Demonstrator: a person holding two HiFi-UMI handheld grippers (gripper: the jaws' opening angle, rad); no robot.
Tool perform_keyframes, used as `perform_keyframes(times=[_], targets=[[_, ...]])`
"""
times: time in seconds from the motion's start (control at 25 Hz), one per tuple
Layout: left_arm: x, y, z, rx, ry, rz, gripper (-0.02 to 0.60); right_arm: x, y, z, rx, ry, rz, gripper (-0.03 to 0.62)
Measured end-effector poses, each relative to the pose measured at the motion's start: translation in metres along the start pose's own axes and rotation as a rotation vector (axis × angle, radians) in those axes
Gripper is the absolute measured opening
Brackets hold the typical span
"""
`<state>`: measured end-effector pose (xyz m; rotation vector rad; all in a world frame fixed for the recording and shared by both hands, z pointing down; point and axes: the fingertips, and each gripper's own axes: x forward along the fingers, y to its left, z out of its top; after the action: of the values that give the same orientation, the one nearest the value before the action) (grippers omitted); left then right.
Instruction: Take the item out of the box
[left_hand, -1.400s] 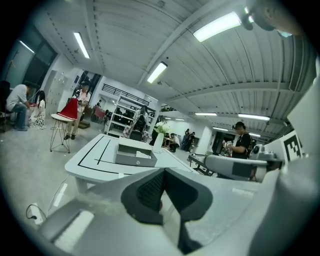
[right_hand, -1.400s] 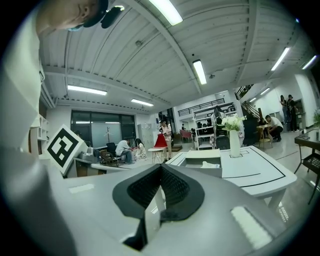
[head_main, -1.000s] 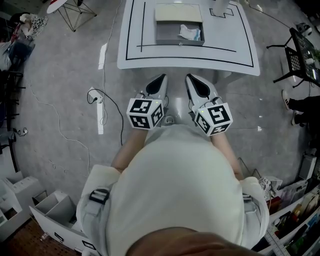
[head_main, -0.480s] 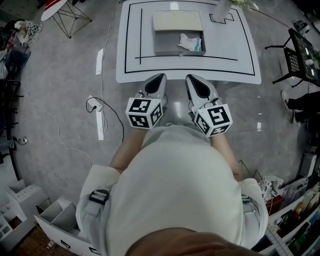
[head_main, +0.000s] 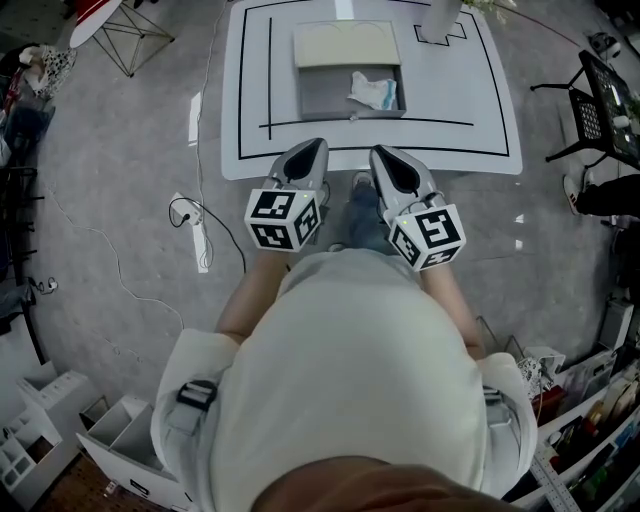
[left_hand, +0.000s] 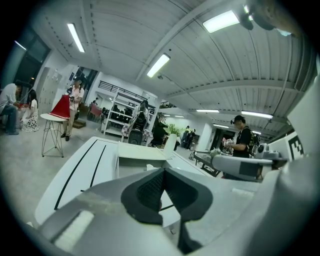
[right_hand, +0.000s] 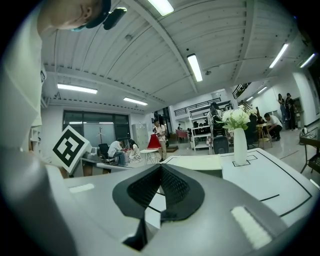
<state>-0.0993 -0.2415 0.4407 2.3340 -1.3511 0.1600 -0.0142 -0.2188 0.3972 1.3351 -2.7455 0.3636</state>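
Nearest the camera, the left hand-held gripper (head_main: 312, 152) and the right hand-held gripper (head_main: 382, 158) are held side by side in front of the person's pale top (head_main: 350, 380), both pointing away over the near edge of the white table (head_main: 480, 140). In each gripper view the two dark pads are seen pressed together with nothing between them, so both are closed and empty.

Further on, past the black line (head_main: 440, 123) marked on the table, the open grey box (head_main: 320, 100) is set with its front wall facing the person. The item, a crumpled white-and-teal packet (head_main: 373, 90), lies inside the box in its right half, close to the right wall and well apart from both tips. From the right hand-held gripper it lies almost straight ahead; from the left one it lies ahead and off to the right, so the right hand is judged the nearer. The long axis of the packet is judged to run roughly across the box, left to right, though its crumpling leaves this uncertain.

Behind the box opening the cream lid (head_main: 345, 45) is folded back, and beyond it to the right a white vase (head_main: 440, 18) is stood.
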Motion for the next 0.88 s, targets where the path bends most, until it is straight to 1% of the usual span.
perform_keyframes(times=[0.2, 0.4, 0.52, 0.68, 0.88], targets=[[0.036, 0.009, 0.005, -0.006, 0.018, 0.011, 0.0, 0.025, -0.035, 0.013, -0.01, -0.011, 0.011, -0.002], [0.073, 0.013, 0.016, 0.002, 0.048, -0.005, 0.002, 0.049, -0.07, 0.031, -0.017, -0.016, 0.01, -0.002], [0.096, 0.015, 0.019, 0.011, 0.086, -0.015, 0.0, 0.062, -0.087, 0.039, -0.016, -0.013, 0.017, -0.002], [0.125, 0.015, 0.02, 0.053, 0.153, -0.036, 0.0, 0.074, -0.109, 0.046, -0.009, -0.007, 0.026, -0.002], [0.151, 0.019, 0.025, 0.065, 0.19, -0.043, 0.001, 0.09, -0.134, 0.051, 0.001, -0.001, 0.027, -0.002]])
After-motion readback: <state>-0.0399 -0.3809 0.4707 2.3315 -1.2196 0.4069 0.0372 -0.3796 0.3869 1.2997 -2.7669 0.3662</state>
